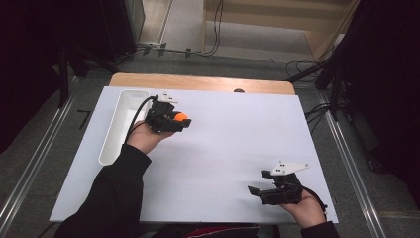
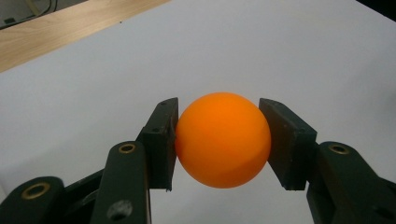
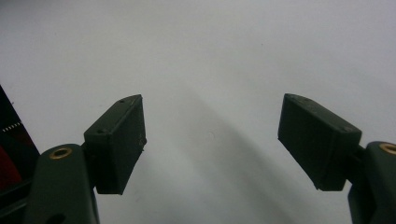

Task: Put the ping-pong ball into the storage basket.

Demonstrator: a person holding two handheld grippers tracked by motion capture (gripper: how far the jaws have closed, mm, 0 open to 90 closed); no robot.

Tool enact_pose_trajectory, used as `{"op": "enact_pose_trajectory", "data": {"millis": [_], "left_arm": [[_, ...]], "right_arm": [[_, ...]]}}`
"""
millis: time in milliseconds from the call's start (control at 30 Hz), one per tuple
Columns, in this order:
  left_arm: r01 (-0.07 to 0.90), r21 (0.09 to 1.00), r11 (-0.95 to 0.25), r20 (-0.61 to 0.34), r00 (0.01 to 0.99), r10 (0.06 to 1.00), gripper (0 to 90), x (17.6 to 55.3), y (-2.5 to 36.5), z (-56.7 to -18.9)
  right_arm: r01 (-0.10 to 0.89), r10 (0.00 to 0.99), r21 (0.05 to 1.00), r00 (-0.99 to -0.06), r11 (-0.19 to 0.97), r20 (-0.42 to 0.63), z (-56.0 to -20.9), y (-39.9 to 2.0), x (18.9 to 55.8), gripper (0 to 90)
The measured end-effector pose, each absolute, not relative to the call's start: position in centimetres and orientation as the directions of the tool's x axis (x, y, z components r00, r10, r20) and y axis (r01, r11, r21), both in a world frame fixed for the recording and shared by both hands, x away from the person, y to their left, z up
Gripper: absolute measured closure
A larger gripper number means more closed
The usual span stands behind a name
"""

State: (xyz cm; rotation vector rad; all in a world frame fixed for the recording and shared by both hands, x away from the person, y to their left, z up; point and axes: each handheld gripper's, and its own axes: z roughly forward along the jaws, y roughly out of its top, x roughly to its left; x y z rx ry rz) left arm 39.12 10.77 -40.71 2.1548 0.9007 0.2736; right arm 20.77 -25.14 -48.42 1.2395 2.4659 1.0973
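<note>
Nearest to you, your right gripper (image 1: 258, 192) rested low over the near right part of the white board (image 1: 233, 144), and in the right gripper view its jaws stood wide apart with nothing but bare board between them. It looked to be waiting and had no part in the work at that point.

Farther out, on the left side, your left gripper (image 1: 184, 122) was clenched on the orange ball (image 1: 181, 117). In the left gripper view the ball (image 2: 223, 139) sat squarely between the two pads (image 2: 161, 140), pressed on both sides, with board showing behind it, so I judged it lifted clear rather than resting.

Just to the left of that hand lay the long white tray (image 1: 119, 130), running along the left edge of the board, and it appeared empty. Beyond the board a strip of the wooden table (image 1: 198, 82) showed at the far edge.

The step in hand seemed to be the carry: the ball was picked up and not yet set down. If the tray was the goal, your next move called for swinging the left gripper over its open top, lowering it, and only then letting go, since a ball would roll off if dropped on the flat board.
</note>
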Motion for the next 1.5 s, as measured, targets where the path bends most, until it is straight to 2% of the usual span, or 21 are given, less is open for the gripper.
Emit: {"op": "enact_pose_trajectory", "data": {"millis": [1500], "left_arm": [[0.563,0.722,-0.402,-0.072,0.639,0.766,49.2,40.4,15.5,-40.0]], "right_arm": [[0.620,0.747,0.679,-0.646,0.394,0.156,-48.5,-25.1,20.8,21.7]]}}
